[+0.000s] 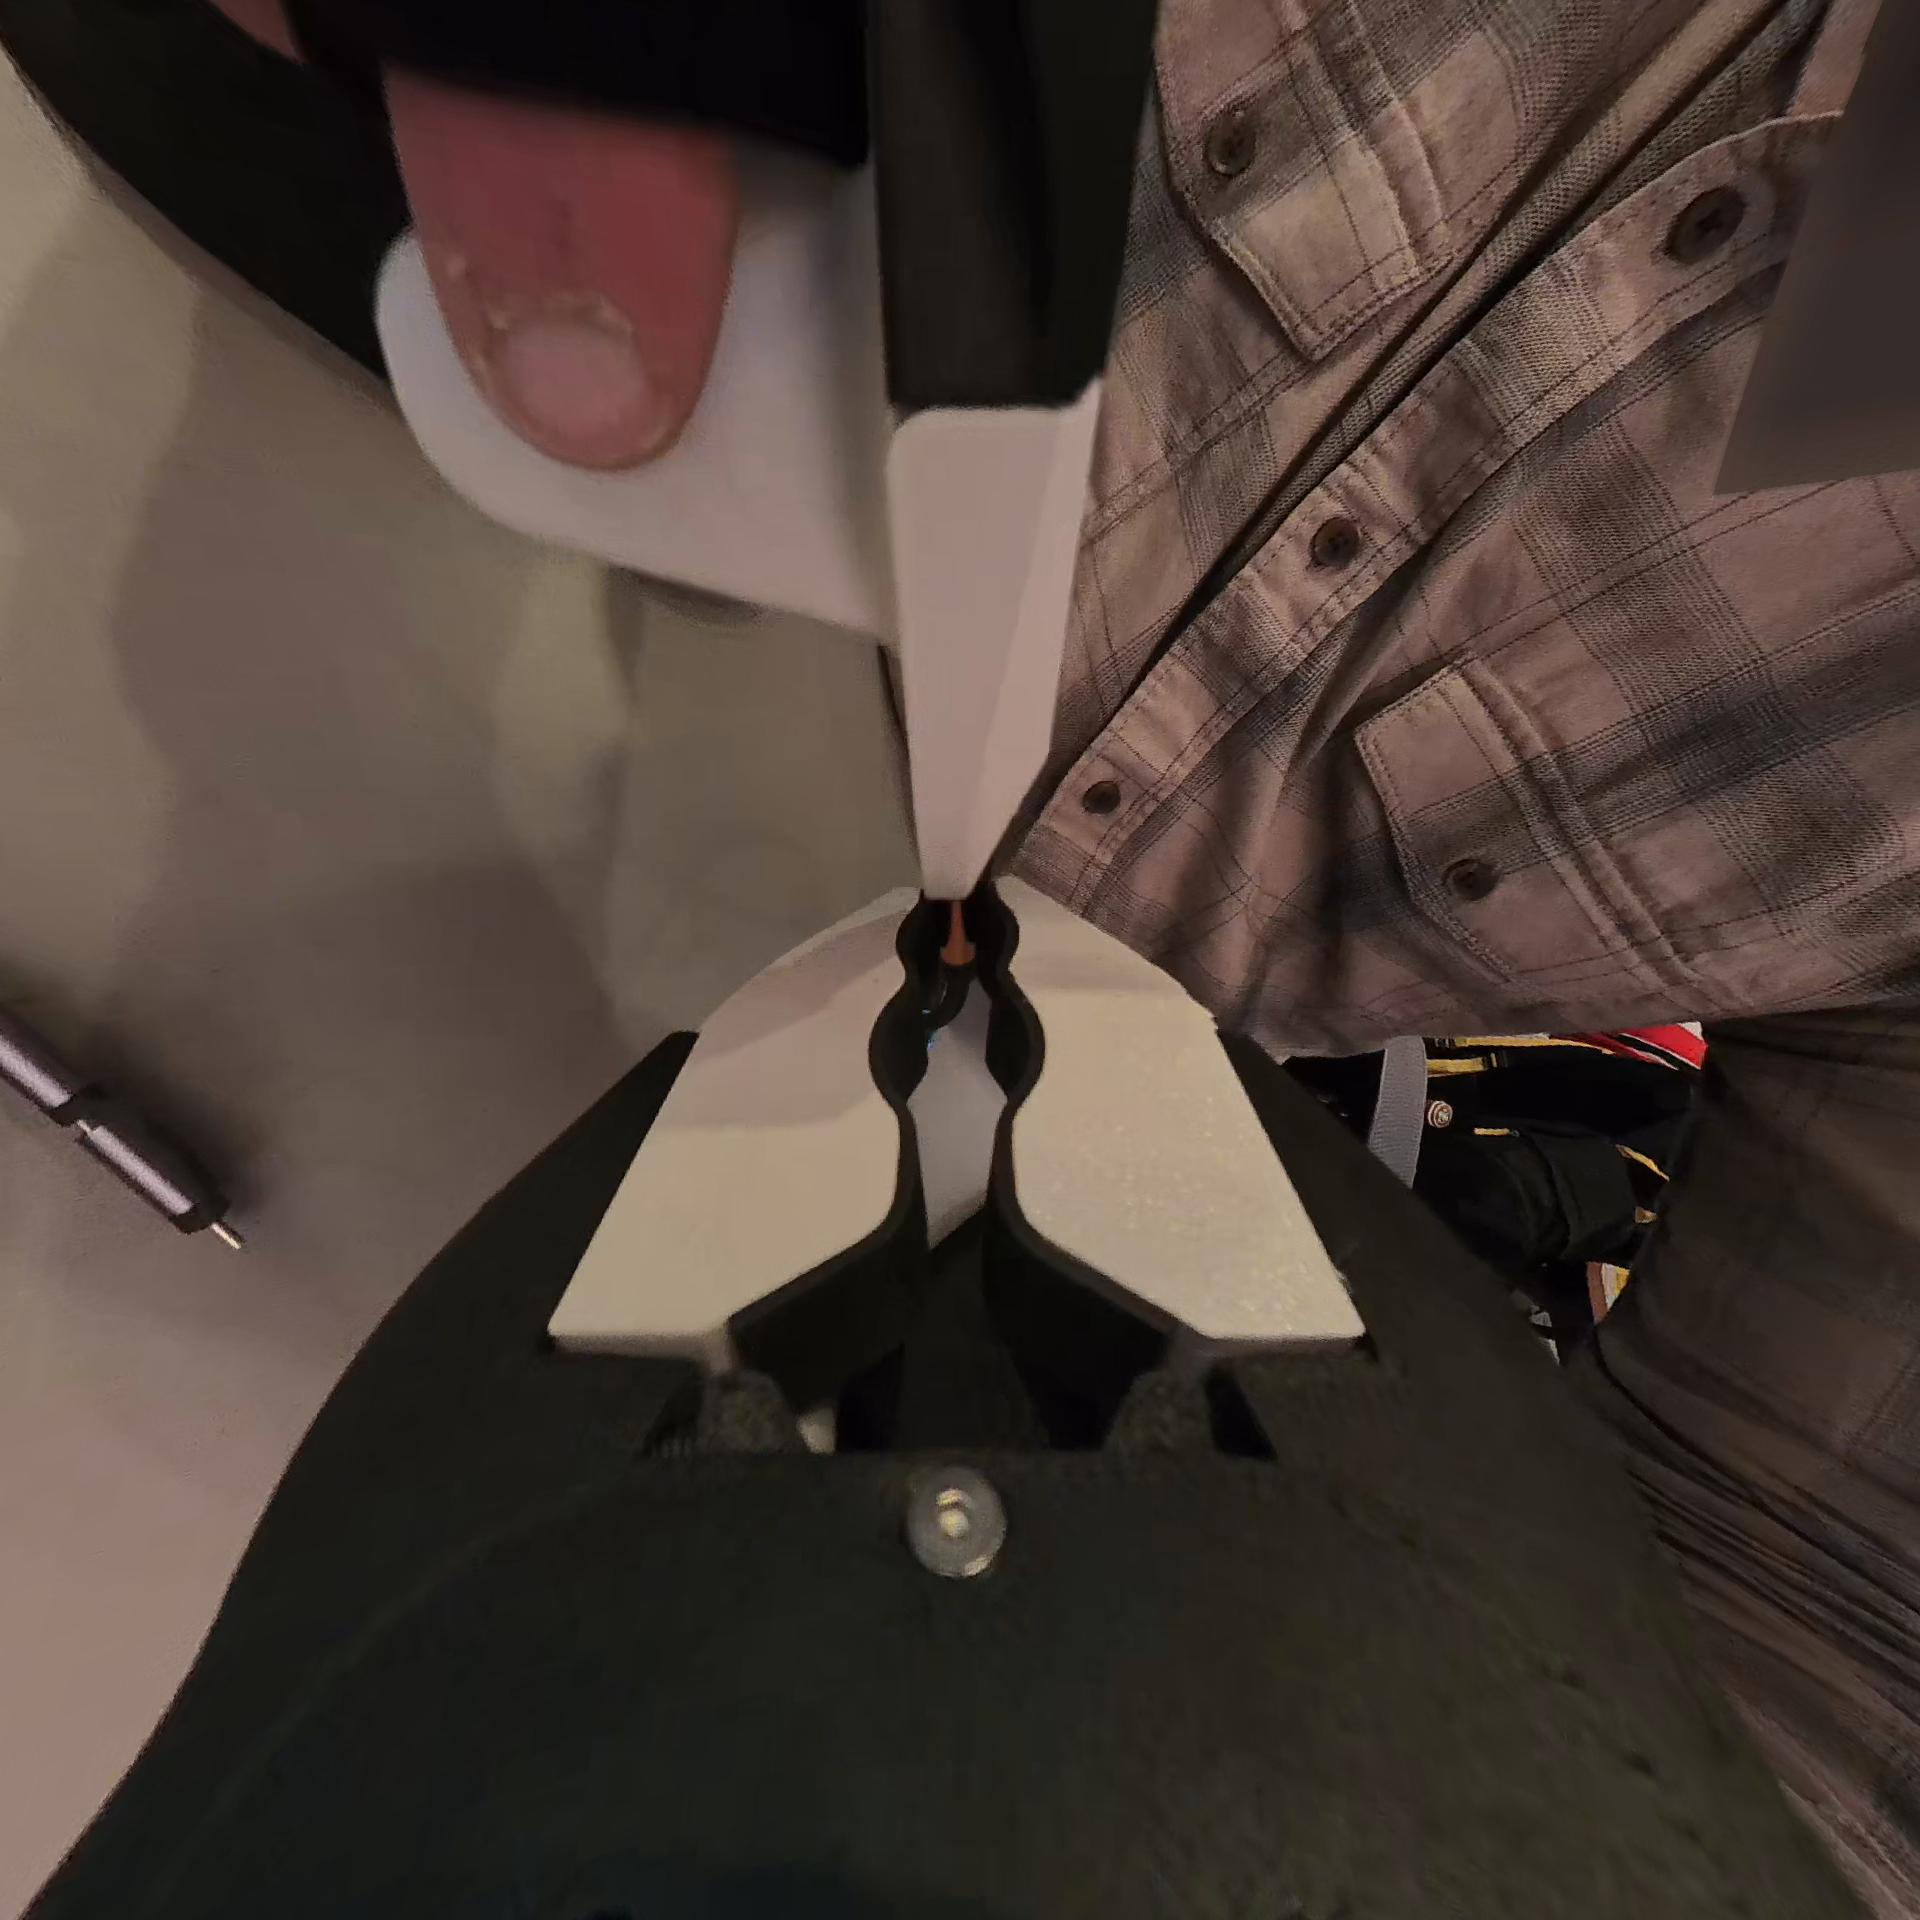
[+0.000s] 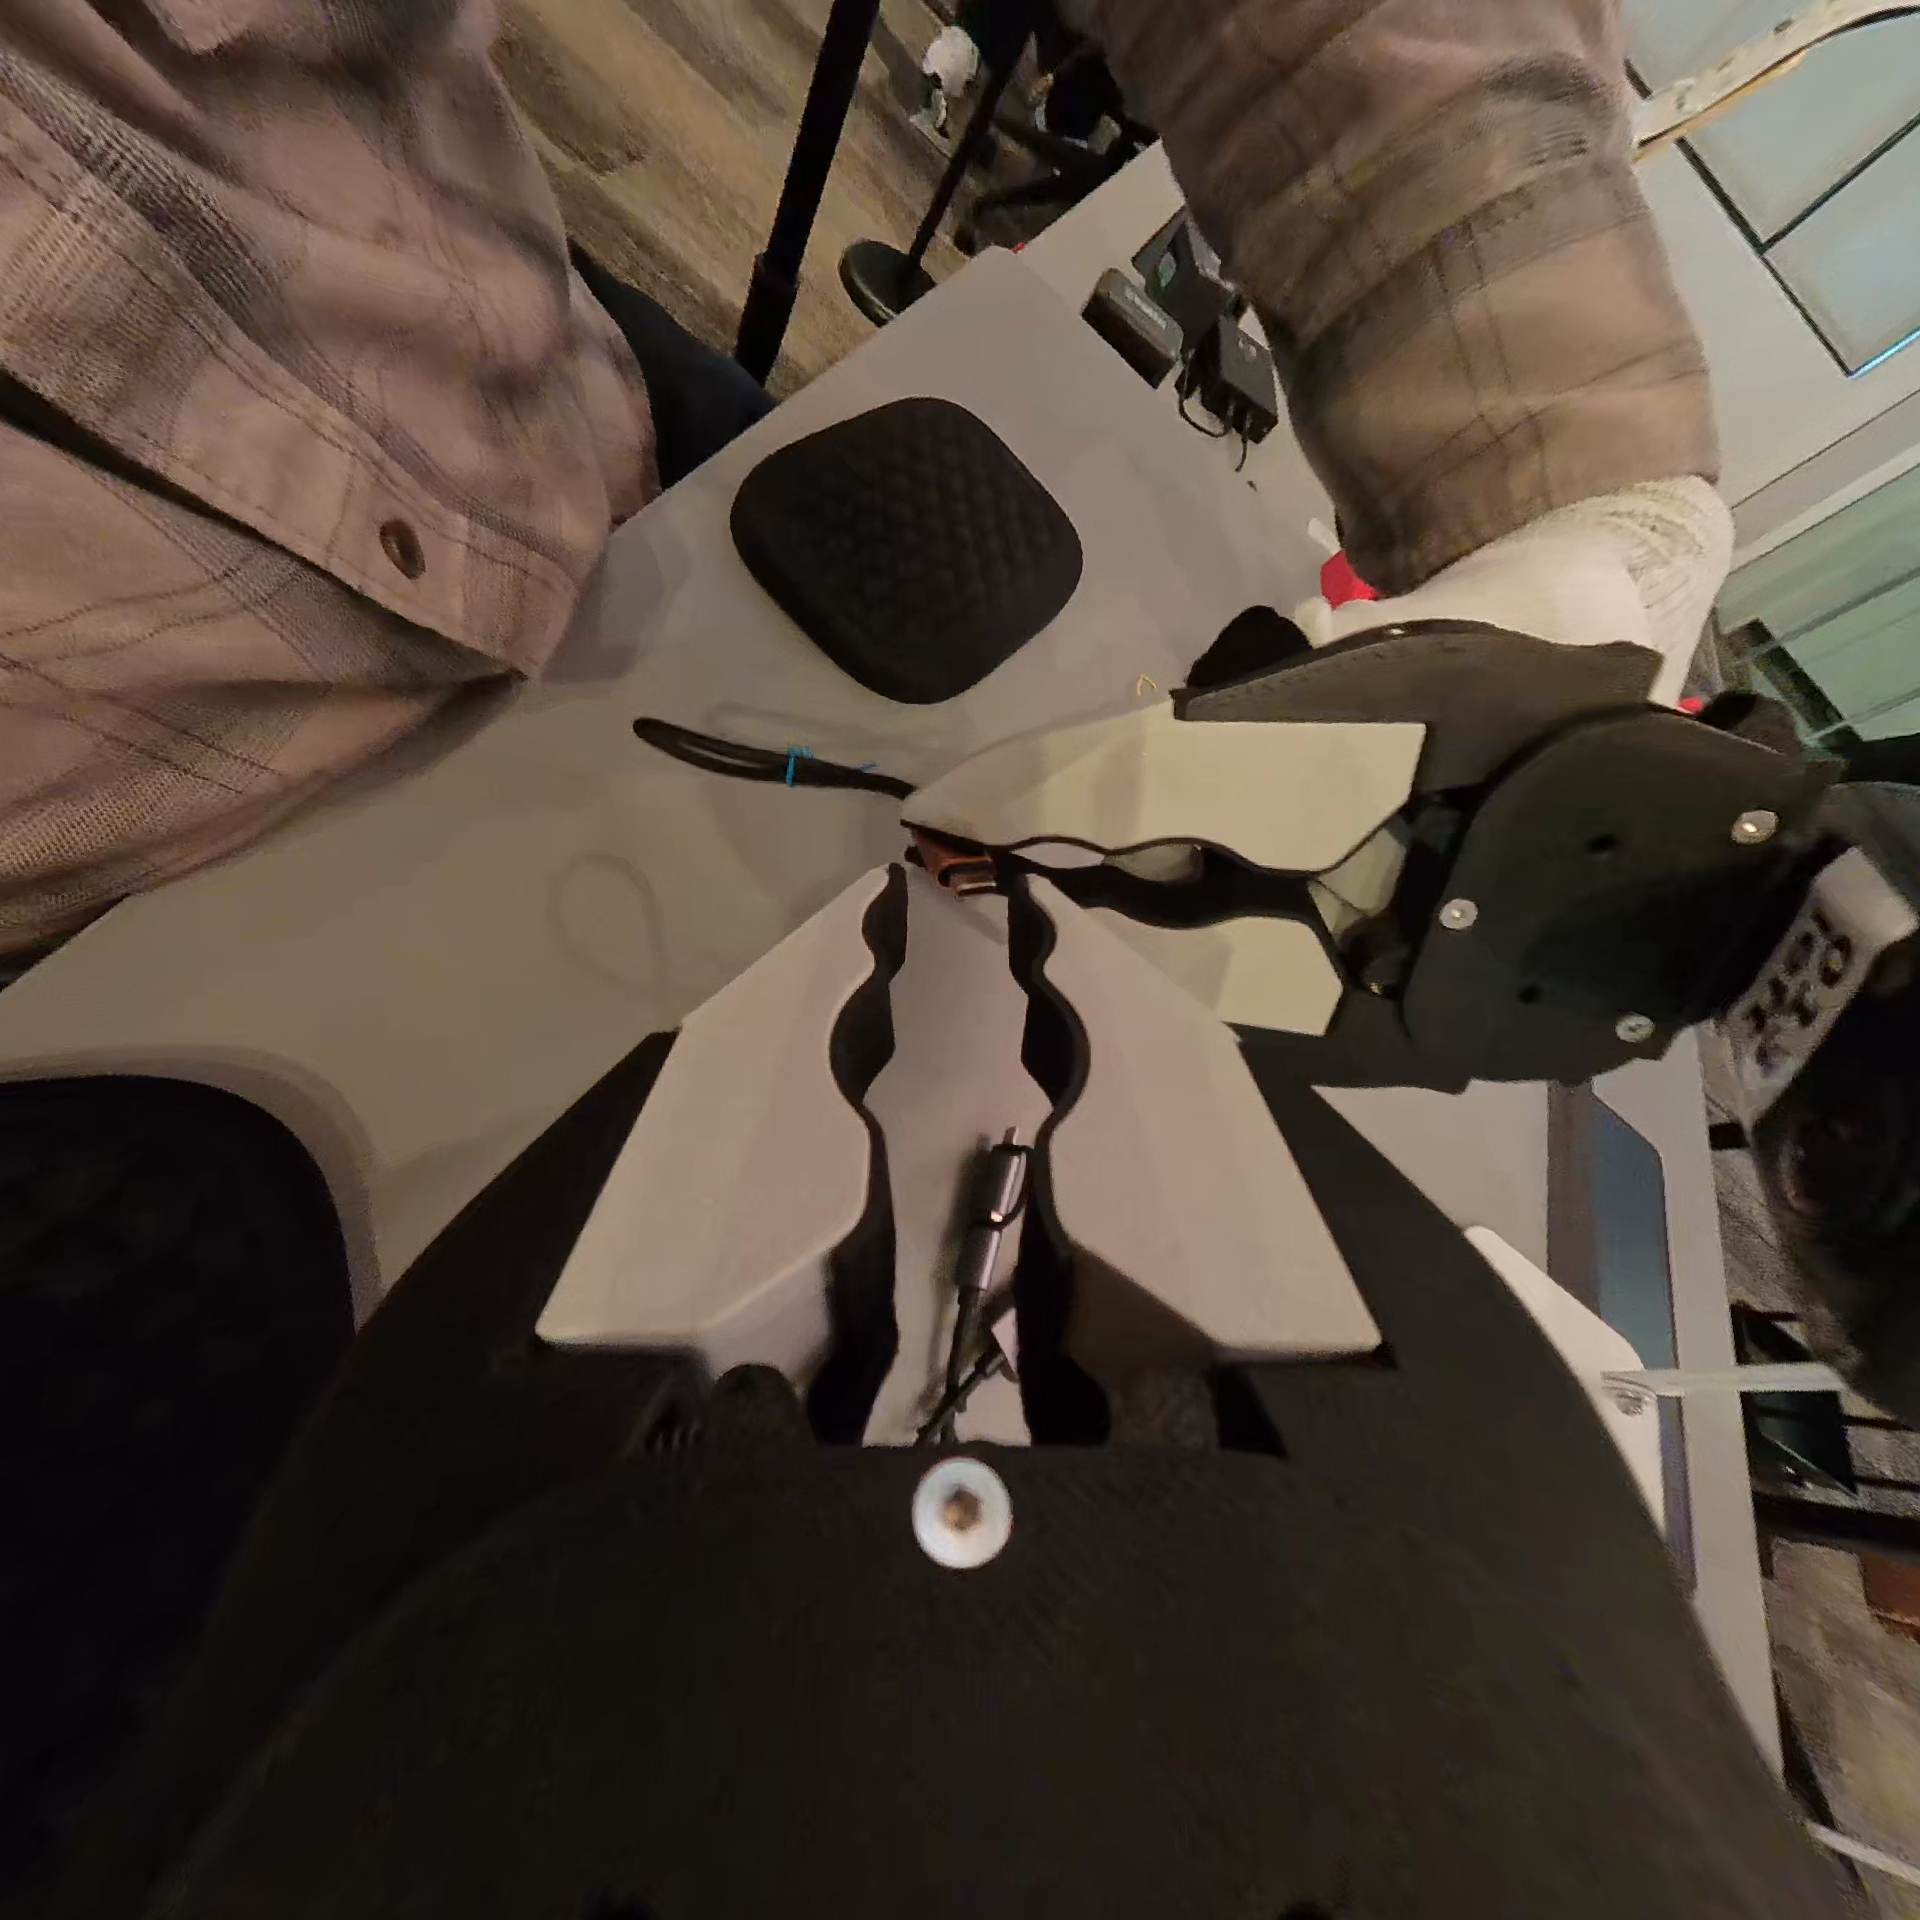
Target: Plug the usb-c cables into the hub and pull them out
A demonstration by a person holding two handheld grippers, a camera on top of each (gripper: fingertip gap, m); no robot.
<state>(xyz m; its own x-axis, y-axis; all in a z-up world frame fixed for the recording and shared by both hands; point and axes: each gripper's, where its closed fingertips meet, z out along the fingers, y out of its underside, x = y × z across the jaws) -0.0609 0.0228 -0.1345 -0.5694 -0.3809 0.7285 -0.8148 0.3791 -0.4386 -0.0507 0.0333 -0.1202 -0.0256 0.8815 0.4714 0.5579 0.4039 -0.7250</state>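
Left gripper [image 1: 956, 935] clamps a brown-tipped usb-c plug [image 2: 951, 868]; right gripper [image 2: 956, 904] gapes empty. Hold plug level, right should grab the grey connector [image 2: 992, 1195] squarely.

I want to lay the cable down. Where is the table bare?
Bare table lies between the shirt, the black pad and the right gripper. It is crowded where the left gripper holds the brown plug, and around the grey connector.

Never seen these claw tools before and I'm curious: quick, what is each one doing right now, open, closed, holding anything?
Left gripper: closed on a brown-tipped cable plug.
Right gripper: open, holding nothing.
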